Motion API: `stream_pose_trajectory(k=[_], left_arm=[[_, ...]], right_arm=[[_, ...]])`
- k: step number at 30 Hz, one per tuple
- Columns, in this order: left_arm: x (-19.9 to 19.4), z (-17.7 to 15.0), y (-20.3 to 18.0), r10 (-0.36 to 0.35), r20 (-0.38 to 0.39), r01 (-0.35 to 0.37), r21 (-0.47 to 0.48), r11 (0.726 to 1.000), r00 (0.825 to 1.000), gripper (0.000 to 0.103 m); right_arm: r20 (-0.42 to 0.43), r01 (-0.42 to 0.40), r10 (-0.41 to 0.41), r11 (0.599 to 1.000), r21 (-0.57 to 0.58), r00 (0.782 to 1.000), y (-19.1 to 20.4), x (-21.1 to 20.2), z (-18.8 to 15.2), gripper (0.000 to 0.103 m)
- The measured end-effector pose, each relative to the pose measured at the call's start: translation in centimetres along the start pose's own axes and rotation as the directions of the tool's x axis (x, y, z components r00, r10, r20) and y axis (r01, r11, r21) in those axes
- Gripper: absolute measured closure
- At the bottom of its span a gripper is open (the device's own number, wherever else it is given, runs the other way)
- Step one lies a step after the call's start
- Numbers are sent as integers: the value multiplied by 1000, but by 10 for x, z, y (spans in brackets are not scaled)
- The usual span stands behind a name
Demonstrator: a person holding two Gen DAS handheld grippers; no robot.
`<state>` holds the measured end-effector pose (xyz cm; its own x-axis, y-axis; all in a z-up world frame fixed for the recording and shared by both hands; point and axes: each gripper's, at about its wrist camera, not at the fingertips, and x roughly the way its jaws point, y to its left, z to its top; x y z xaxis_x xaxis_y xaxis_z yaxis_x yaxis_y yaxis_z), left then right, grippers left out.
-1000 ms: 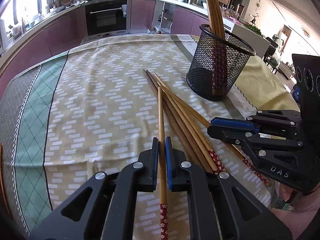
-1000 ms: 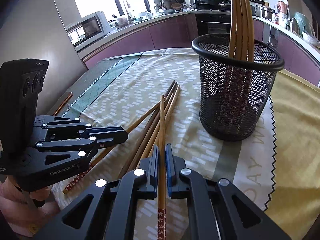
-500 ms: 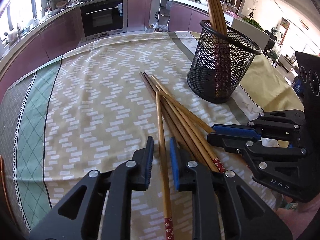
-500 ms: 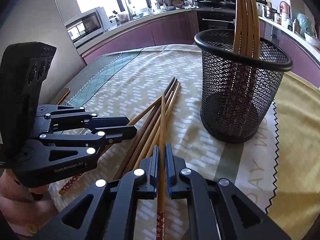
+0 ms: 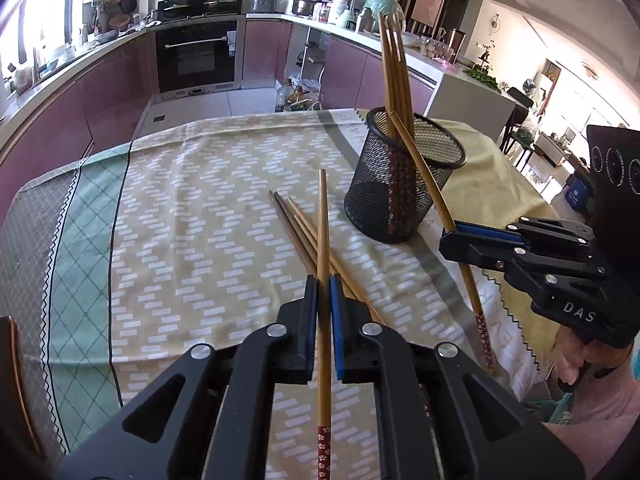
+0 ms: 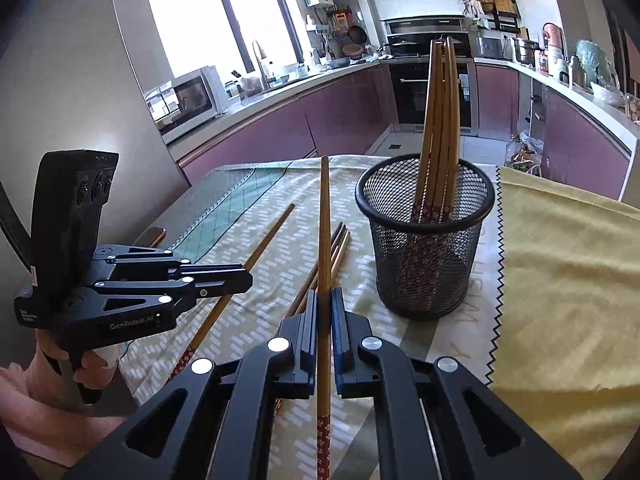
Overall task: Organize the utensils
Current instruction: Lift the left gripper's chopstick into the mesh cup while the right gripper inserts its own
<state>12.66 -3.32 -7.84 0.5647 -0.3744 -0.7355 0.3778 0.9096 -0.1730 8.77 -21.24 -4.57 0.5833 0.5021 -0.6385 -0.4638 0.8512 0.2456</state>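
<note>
clothed table [image 5: 200,216] under loose chopsticks [image 5: 298,236], mesh cup [image 5: 376,200], yellow cloth [image 6: 560,280]

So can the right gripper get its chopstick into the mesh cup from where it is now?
Probably yes. The right gripper is shut on a chopstick lifted off the tablecloth, and the mesh cup stands just right of it, its mouth open apart from a few upright chopsticks at the back.

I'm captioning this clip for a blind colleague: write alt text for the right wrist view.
The right tool is shut on one brown wooden chopstick, pointing towards a black wire-mesh cup holding more chopsticks. At left, the left tool grips another chopstick above the patterned tablecloth, where several loose chopsticks lie.
</note>
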Motion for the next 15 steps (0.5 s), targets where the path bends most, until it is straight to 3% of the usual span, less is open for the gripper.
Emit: stream_pose_trajectory(k=[7, 15], left_arm=[[-40, 12, -8, -77, 87, 75, 19, 997, 993, 96], [-76, 22, -12, -111, 167, 107, 32, 994, 980, 96]], right_arm=[[76, -13, 11, 1000, 20, 997, -6, -23, 11, 97], [144, -17, 13, 1000, 22, 989, -12, -42, 22, 97]])
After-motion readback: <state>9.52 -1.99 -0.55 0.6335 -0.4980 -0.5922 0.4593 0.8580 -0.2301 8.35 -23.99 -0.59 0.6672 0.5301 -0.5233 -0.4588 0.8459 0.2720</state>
